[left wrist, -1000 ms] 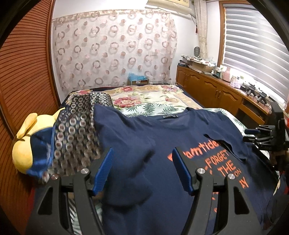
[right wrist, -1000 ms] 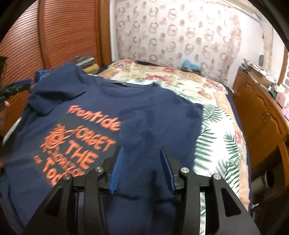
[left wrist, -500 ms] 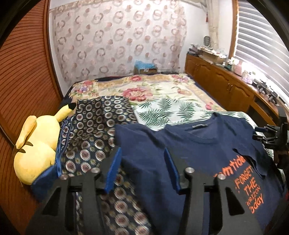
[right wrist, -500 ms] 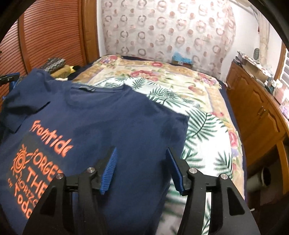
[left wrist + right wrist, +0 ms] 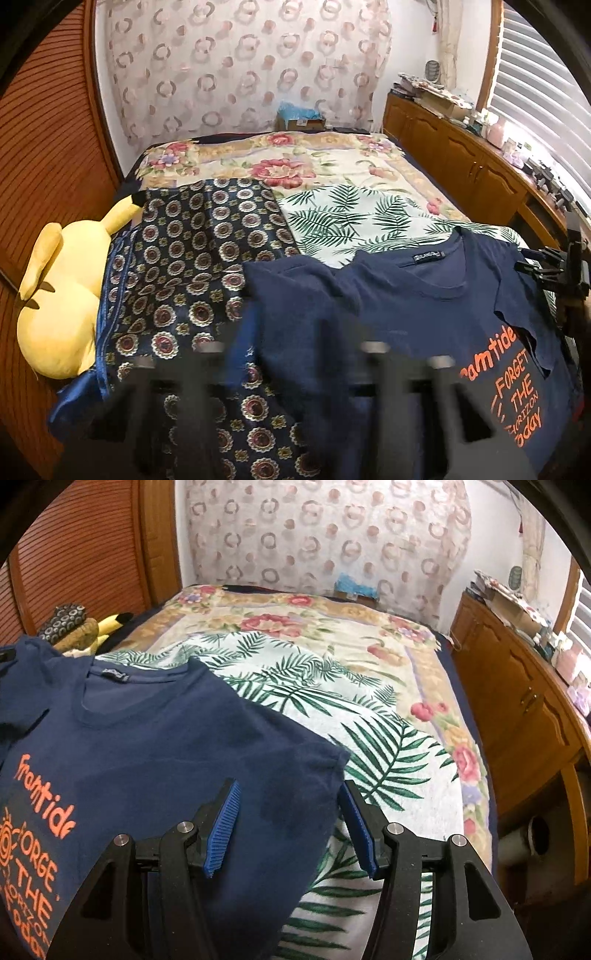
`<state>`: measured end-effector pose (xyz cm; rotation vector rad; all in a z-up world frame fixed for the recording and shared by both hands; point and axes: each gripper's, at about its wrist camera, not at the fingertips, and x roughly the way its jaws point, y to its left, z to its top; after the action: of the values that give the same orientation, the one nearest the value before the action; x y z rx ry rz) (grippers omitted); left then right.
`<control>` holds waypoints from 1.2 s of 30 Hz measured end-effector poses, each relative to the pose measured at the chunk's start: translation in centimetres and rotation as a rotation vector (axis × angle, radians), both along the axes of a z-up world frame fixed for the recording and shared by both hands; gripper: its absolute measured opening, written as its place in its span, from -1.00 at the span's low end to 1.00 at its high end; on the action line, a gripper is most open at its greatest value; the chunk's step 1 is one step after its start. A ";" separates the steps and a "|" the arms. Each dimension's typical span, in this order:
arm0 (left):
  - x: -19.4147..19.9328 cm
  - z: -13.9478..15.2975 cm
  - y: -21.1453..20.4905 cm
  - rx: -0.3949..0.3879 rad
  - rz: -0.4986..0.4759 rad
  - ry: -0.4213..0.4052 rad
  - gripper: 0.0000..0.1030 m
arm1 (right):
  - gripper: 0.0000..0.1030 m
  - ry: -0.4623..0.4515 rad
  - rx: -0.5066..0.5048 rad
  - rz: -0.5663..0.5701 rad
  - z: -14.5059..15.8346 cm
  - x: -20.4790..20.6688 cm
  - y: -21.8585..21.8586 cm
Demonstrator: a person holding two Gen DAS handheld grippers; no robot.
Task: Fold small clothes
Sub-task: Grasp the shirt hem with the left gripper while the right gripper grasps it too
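Navy T-shirt (image 5: 147, 738) spread on bed (image 5: 369, 672), right gripper (image 5: 288, 827) jaws apart

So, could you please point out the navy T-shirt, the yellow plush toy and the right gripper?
navy T-shirt (image 5: 155, 731): right wrist view, chest.
yellow plush toy (image 5: 62, 306): left wrist view, body.
right gripper (image 5: 290, 827): right wrist view, between fingertips.

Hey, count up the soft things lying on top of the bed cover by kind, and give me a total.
T-shirts: 1, navy with orange print
Patterned cloths: 1, navy with medallions
Plush toys: 1, yellow
Total: 3
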<state>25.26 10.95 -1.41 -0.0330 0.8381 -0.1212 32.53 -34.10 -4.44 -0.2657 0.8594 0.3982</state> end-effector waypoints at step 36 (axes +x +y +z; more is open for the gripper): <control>-10.8 4.0 -7.2 -0.042 -0.151 -0.204 -1.00 | -0.93 -0.039 0.164 0.115 4.0 -4.7 1.2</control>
<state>14.48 3.77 2.60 0.0031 0.6334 -0.2794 27.88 -32.94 -0.47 -0.1714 0.7704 0.5663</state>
